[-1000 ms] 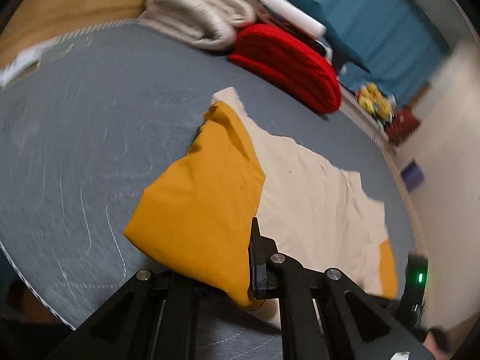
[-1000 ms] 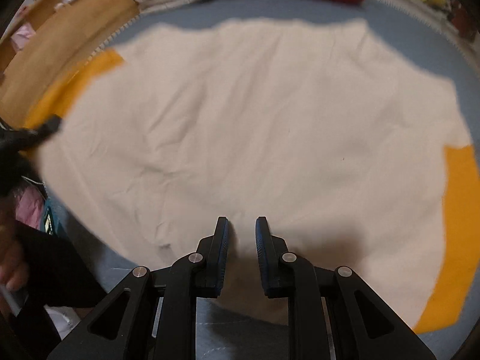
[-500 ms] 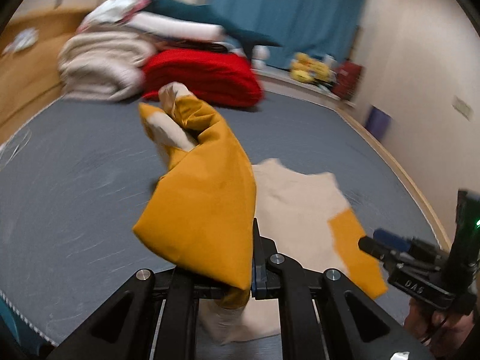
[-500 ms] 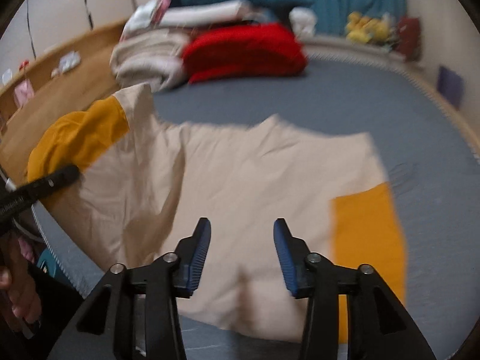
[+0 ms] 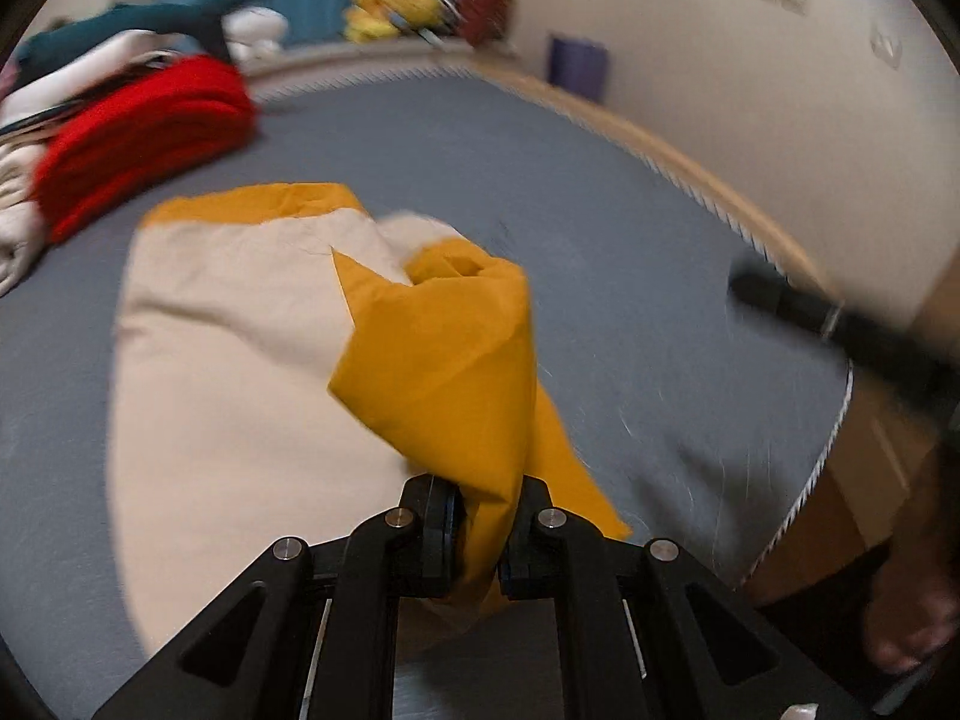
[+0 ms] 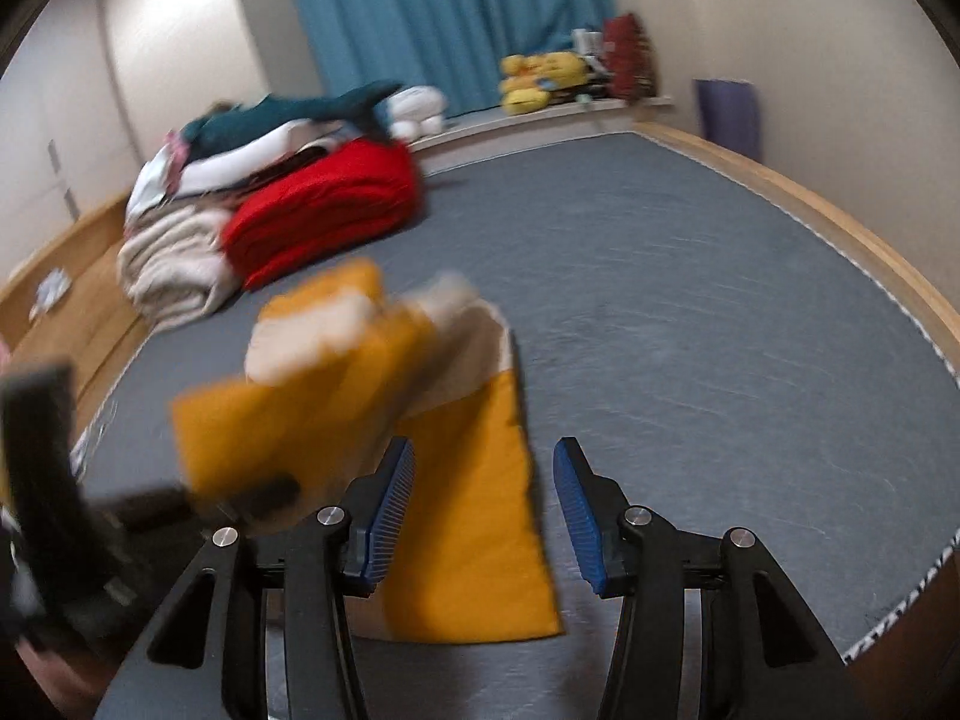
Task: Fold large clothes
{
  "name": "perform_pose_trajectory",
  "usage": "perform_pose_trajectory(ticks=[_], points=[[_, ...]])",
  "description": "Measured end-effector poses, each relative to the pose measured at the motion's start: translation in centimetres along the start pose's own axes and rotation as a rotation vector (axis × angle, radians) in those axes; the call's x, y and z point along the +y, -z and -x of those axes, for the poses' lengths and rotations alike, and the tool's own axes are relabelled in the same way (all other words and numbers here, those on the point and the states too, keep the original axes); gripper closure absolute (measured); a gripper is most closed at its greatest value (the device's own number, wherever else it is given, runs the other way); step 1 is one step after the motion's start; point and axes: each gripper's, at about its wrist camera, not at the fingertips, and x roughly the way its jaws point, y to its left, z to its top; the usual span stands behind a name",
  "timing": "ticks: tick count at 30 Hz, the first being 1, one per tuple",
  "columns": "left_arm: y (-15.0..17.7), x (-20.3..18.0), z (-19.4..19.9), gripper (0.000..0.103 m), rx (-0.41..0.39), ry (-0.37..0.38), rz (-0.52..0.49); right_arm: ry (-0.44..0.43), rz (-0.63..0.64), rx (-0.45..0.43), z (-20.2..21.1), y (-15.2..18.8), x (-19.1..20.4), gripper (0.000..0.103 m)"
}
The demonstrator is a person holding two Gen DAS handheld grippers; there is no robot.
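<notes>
Cream shirt point(image 5: 240, 360) with mustard-yellow sleeves, grey mattress point(image 5: 600, 192), red blanket point(image 6: 324, 210), teal curtain point(image 6: 450, 12).

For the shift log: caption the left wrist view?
Left gripper shut on shirt's orange sleeve, cream body spread on grey mat.

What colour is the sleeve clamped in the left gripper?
Mustard yellow sleeve, on a cream shirt; clearest in the left wrist view.

My left gripper point(image 5: 483, 531) has carried mustard sleeve point(image 5: 444, 360) up and over cream shirt body point(image 5: 240, 372), toward far mustard sleeve point(image 6: 474, 516). My right gripper point(image 6: 483, 519) has lifted off fabric, blue pads point(image 6: 390, 519) now spread wide.
</notes>
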Motion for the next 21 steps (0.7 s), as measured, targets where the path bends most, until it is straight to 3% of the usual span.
perform_pose_trajectory(ticks=[3, 5, 10, 13, 17, 21], points=[[0.7, -2.0, -4.3, 0.093, 0.122, 0.014, -0.036, 0.013, -0.047, -0.004, 0.0, -0.7, -1.8, 0.054], [1.6, -1.9, -4.8, 0.084, 0.167, 0.045, -0.012, 0.009, -0.075, -0.002, -0.2, -1.2, -2.7, 0.054], [1.9, 1.3, 0.1, 0.07, 0.131, 0.226, 0.052, -0.043, -0.139, 0.039, -1.1, -1.3, -3.5, 0.054], [2.7, 3.9, 4.0, 0.062, 0.091, 0.283, 0.067, -0.102, -0.132, 0.089, -2.2, -0.8, -2.4, 0.053], [5.1, 7.6, 7.7, 0.062, 0.061, 0.244, 0.07, -0.167, -0.099, 0.16, -4.0, 0.2, -0.3, 0.053], [7.7, 11.8, 8.5, 0.062, 0.069, 0.126, 0.114, -0.121, -0.027, 0.226, -6.1, 1.5, 1.8, 0.053]])
